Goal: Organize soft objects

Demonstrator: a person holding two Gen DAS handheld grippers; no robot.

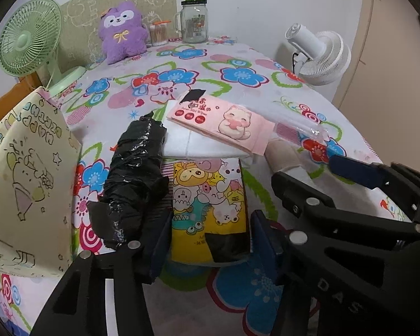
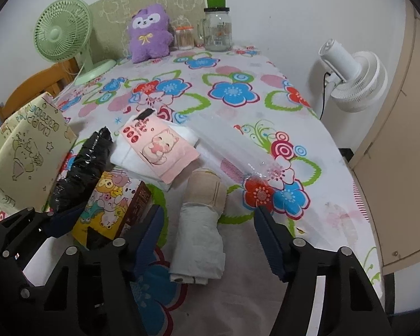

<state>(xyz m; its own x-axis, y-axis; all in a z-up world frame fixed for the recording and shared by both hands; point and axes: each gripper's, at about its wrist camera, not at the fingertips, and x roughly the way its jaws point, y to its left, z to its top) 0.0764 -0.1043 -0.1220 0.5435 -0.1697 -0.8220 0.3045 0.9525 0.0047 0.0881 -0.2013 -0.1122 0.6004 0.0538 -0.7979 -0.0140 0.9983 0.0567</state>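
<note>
Left tongs [image 1: 210,238] straddle cartoon pack [image 1: 210,204] (untouched) — jar [image 1: 194,23] looks empty.

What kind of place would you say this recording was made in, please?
Probably a room in a home, likely a bedroom or living corner: a floral tablecloth covers the table, a purple plush toy sits by the wall, and a green desk fan stands beside it.

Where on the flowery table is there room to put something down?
The tablecloth lies bare in the middle, between the purple plush at the back and the pink tissue pack. It is also bare along the right edge, near the white fan. The front left is crowded: black bag roll, cartoon pack, white roll.
</note>
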